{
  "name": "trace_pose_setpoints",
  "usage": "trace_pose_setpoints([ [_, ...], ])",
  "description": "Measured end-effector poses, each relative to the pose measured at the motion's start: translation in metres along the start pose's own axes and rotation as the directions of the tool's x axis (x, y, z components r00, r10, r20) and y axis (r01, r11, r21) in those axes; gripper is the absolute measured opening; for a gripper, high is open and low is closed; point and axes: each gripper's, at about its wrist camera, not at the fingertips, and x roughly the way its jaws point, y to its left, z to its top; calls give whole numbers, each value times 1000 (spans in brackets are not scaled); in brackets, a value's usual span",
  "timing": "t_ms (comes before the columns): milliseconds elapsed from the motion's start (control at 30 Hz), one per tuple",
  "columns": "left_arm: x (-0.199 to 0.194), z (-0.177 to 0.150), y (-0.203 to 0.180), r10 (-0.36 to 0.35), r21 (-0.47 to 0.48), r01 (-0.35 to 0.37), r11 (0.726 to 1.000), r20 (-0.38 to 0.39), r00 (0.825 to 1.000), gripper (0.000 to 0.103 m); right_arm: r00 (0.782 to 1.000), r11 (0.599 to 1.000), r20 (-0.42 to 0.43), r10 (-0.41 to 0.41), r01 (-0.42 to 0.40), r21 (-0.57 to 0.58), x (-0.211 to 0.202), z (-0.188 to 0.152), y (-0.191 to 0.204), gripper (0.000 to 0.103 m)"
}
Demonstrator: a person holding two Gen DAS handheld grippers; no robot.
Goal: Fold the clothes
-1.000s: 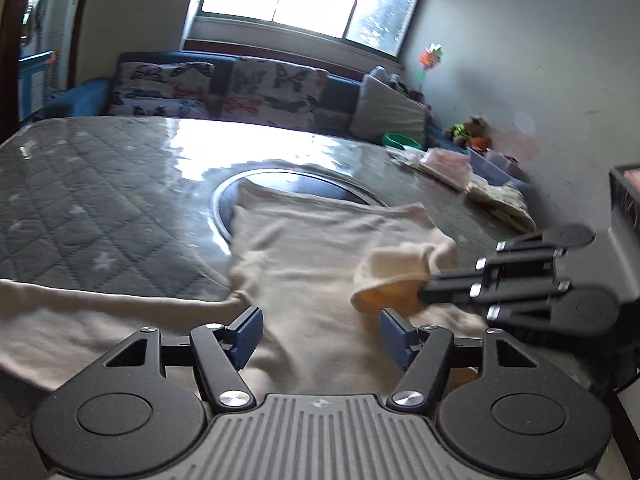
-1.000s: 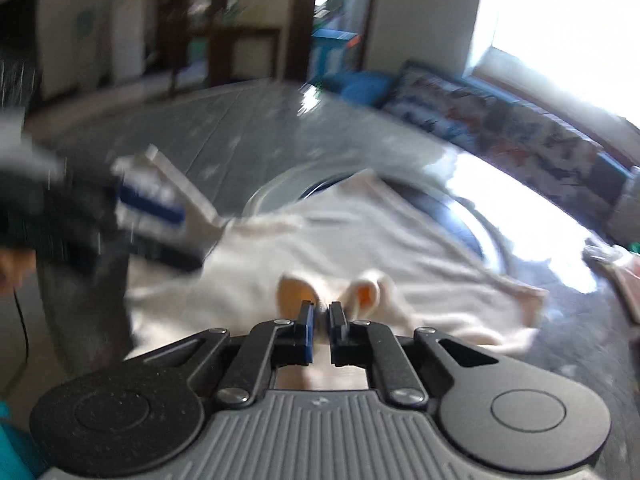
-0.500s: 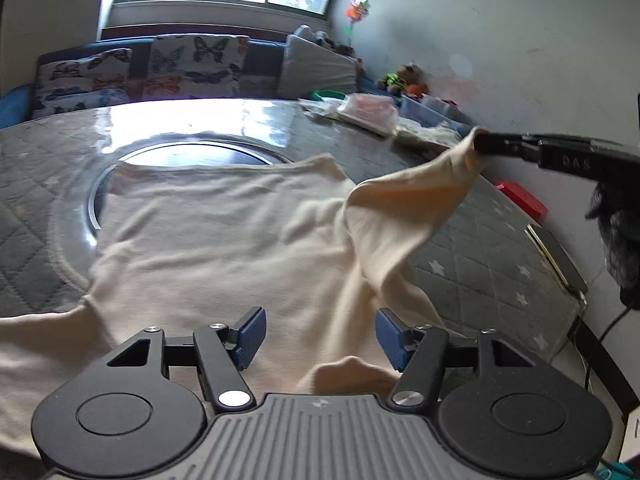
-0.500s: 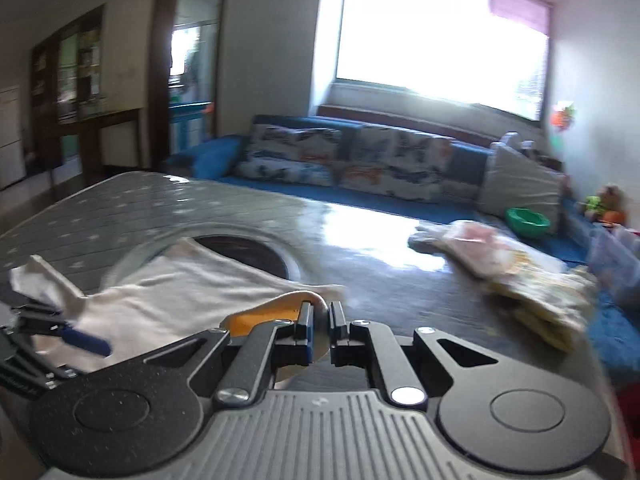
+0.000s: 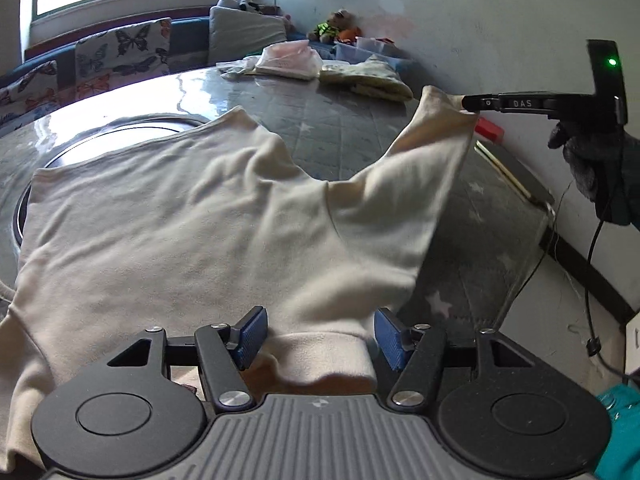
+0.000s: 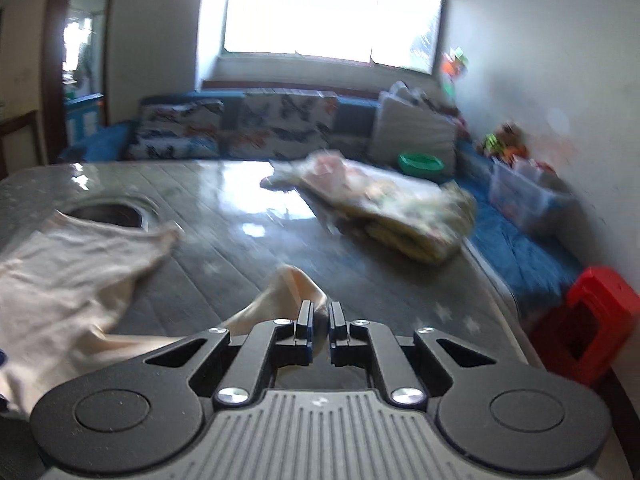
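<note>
Cream shirt [image 5: 168,216] is lying spread on the grey quilted table [image 5: 360,128], its body partly covering the round inset. Right gripper [image 6: 319,320] is pinching the sleeve end [image 5: 444,108] with fingers clamped together, holding it lifted off the table to the right. Left gripper [image 5: 318,338] is hovering with fingers wide apart, the collar band [image 5: 320,356] lying between them, unclamped.
</note>
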Motion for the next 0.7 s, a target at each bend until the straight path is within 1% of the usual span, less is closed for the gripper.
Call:
trace_pose_setpoints([
  [33,0,1,-2,0,15,0,1000,-5,1000,62,1000,1000,-21,-12,12,10,3,-5,-4,6],
  [100,-1,3,-5,-24,24,25,999,-7,1000,62,997,999,-62,-34,36,29,10,-16,-12,6],
  [300,2,19,-22,-81,60,80,995,20,996,62,985,991,-137,-105,115,66,24,-35,-27,9],
  [400,12,25,-29,-110,61,109,992,15,994,62,994,996,-101,-43,51,79,19,-31,-21,11],
  [433,16,27,-31,-121,60,120,991,9,993,62,995,997,-97,9,-2,72,19,-27,-13,11],
  [567,34,32,-39,-159,47,160,986,-23,987,62,989,997,-126,76,-71,40,36,-25,11,12],
  [700,42,34,-45,-168,28,170,985,-49,985,64,983,996,-164,87,-80,50,57,-26,17,15],
])
